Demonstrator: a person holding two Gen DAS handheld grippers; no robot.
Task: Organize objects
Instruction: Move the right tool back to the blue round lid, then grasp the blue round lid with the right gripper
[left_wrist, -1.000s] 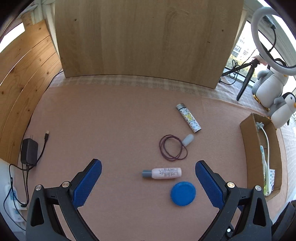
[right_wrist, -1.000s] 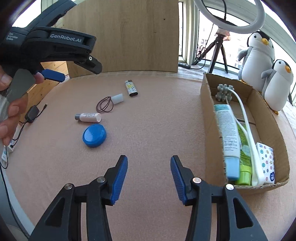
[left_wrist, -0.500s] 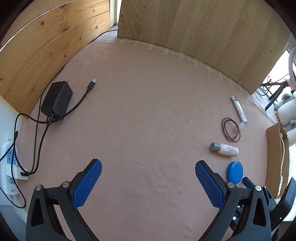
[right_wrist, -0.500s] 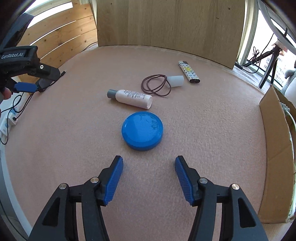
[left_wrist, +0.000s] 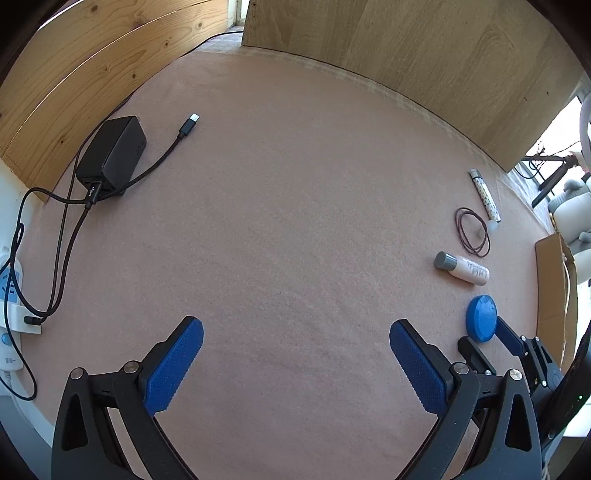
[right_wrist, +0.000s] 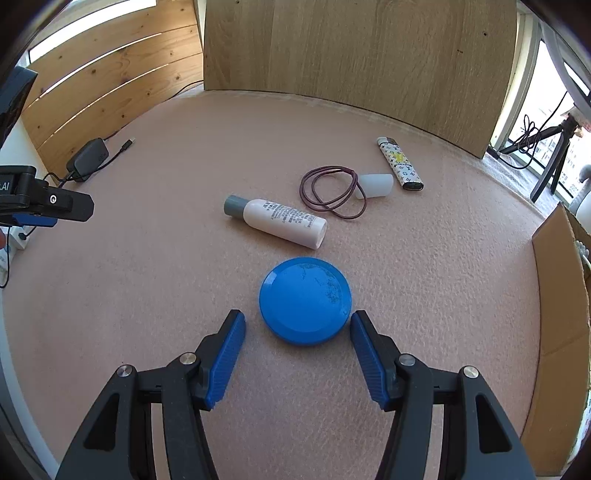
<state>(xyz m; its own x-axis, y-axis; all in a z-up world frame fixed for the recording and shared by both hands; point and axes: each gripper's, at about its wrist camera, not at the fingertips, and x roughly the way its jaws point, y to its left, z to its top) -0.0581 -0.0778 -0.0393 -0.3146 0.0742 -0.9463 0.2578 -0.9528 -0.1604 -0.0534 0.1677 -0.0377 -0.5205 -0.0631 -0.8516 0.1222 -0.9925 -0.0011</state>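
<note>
Round flat blue lid (right_wrist: 305, 301), scuffed top, between spread right gripper (right_wrist: 297, 325), left gripper (left_wrist: 295, 341) spread

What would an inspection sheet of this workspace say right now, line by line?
Surface: pink felt mat, flat and dry.
Job's things: blue round lid, white bottle lying on its side, patterned lighter, purple elastic loop, small translucent cap, cardboard box at the right.
Clutter: nothing seen.
Grippers: right gripper open, pads either side of the lid's near edge, not pressing; left gripper open over bare mat.
Cables: black charger with loose cable, white power strip at the left edge.
Surroundings: wooden panels behind, tripod by the window.
</note>
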